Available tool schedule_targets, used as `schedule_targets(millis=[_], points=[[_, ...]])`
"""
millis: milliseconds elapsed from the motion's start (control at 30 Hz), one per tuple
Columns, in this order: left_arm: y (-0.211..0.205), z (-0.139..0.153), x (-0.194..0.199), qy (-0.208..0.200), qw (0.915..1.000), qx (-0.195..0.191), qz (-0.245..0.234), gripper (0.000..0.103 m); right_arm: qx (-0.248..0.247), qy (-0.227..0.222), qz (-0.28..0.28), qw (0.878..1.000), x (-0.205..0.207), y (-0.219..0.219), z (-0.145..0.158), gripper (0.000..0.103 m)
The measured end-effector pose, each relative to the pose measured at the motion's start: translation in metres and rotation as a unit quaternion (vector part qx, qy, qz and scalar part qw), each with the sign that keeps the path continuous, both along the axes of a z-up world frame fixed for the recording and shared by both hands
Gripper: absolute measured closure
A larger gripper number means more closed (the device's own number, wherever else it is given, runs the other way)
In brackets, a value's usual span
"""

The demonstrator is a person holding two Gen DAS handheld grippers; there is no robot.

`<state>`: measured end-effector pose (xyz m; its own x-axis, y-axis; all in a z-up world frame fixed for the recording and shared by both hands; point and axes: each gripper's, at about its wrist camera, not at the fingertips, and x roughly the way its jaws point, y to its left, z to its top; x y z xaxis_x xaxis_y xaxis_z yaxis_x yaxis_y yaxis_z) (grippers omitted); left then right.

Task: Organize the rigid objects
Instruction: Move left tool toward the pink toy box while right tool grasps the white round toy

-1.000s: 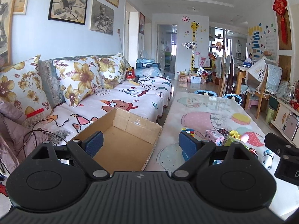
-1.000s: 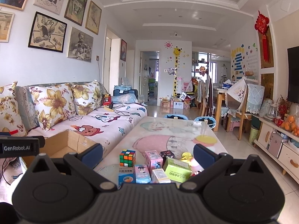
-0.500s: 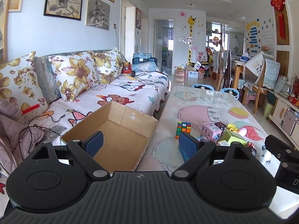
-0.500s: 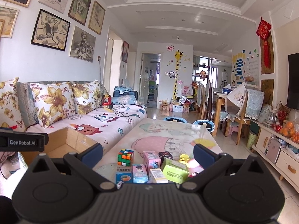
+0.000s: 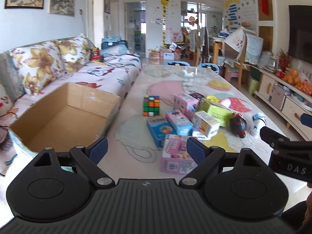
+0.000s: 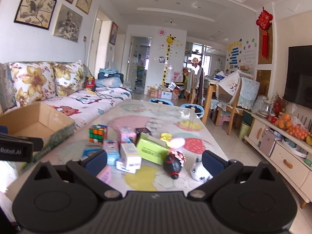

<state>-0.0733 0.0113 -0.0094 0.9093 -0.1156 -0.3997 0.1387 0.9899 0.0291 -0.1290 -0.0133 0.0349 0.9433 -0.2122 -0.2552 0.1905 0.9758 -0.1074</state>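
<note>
- Left wrist view: left gripper (image 5: 146, 149) spread wide, empty, above the pink carton (image 5: 178, 155) on the table (image 5: 124, 154), beside the cardboard box (image 5: 64, 117).
- Right gripper (image 6: 154, 160) also wide, empty.
- Carton probably light, stiff, crushable; pinch its long flat sides.

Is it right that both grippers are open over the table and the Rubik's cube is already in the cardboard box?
Not quite. The Rubik's cube isn't in the cardboard box; it stands on the table beside it, as the left wrist view shows. Both the left gripper and right gripper are open.
</note>
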Motion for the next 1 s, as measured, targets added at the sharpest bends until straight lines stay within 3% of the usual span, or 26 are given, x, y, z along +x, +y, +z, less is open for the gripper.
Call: schedule_targets(millis=[300, 700, 1000], points=[[-0.005, -0.015, -0.004, 0.022, 0.9983, 0.029, -0.046, 0.000, 0.028, 0.023, -0.030, 0.999, 0.010, -0.039, -0.024, 0.001], [-0.006, -0.016, 0.006, 0.051, 0.9964, 0.046, -0.050, 0.000, 0.085, 0.063, -0.039, 0.994, 0.041, -0.078, -0.044, 0.001], [-0.023, -0.024, 0.018, 0.072, 0.9931, 0.062, -0.069, 0.000, 0.073, 0.078, -0.064, 0.992, 0.086, -0.111, -0.054, 0.001]])
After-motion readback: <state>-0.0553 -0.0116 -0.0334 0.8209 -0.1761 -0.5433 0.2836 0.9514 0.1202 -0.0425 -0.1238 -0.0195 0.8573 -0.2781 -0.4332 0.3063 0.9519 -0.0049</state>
